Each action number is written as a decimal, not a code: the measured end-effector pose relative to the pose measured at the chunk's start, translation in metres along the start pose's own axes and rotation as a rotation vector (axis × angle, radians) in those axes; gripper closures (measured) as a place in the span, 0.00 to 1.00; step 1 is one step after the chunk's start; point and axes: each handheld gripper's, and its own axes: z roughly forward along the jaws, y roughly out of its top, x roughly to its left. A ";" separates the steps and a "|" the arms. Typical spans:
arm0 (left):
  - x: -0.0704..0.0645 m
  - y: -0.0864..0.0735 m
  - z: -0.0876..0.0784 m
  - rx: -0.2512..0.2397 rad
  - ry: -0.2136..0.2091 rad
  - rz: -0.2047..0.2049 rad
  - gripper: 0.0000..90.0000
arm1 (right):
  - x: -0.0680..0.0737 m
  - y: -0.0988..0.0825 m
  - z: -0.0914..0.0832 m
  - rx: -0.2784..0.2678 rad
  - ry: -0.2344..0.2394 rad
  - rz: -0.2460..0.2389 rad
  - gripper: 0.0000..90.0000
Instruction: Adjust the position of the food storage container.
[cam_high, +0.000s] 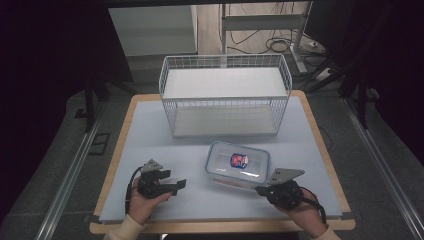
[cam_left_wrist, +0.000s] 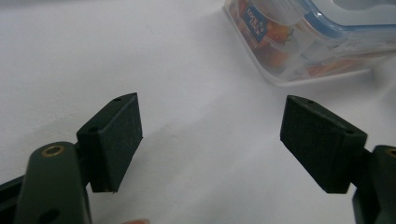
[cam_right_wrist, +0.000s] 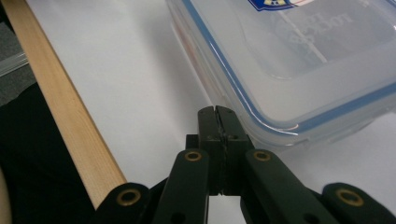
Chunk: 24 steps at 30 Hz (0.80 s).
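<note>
A dim room with cables on the floor lay behind a wooden-edged table covered by a pale blue-white sheet, and a white wire basket stood empty at its far side. Near the front, a little right of centre, sat the clear rectangular plastic food container with a blue-sealed lid and a red-and-blue label, flat on the sheet and well apart from the basket.

The left gripper rested low at the front left, its jaws spread wide with nothing between them, aimed toward the container's near-left corner but short of it. The right gripper had its jaws pressed fully together, holding nothing, the tips just beside the container's near-right corner; whether they touched its wall could not be told.

The box looked stiff and fairly light, though orange contents showed inside in the left gripper view. Its smooth plastic would probably slide on the sheet and slip under narrow pads. The lid's rim or the two short ends looked the safest purchase, one gripper at each side.
</note>
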 end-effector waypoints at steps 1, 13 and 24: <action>0.000 0.000 0.000 0.000 0.000 0.000 0.23 | -0.001 0.000 0.000 -0.001 -0.002 0.004 1.00; 0.000 0.000 0.000 0.000 0.002 -0.001 0.23 | -0.018 -0.003 -0.002 -0.012 -0.049 0.038 1.00; 0.000 0.001 0.000 -0.011 -0.007 -0.021 0.22 | -0.034 -0.006 0.001 -0.013 -0.113 0.068 1.00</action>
